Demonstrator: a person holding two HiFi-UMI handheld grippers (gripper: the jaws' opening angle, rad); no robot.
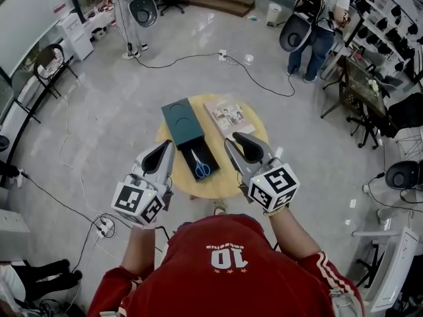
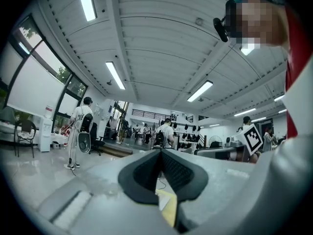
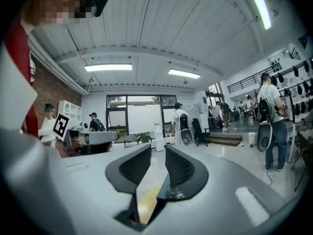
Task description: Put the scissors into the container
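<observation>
Blue-handled scissors (image 1: 200,166) lie inside the black open tray (image 1: 210,152) of a dark container, whose green lidded part (image 1: 180,121) reaches toward the far side of a round wooden table (image 1: 221,185). My left gripper (image 1: 157,157) hovers left of the tray, above the table's near edge. In the left gripper view its jaws (image 2: 160,156) meet with nothing between them and point out into the room. My right gripper (image 1: 248,148) hovers right of the tray. The right gripper view shows its jaws (image 3: 157,156) apart with an empty gap. Neither gripper view shows the scissors.
A printed booklet (image 1: 228,115) lies on the table's far right. Cables and a power strip (image 1: 104,227) trail over the grey floor. A person with a backpack (image 1: 317,18) stands at the back right, near desks and chairs (image 1: 360,104).
</observation>
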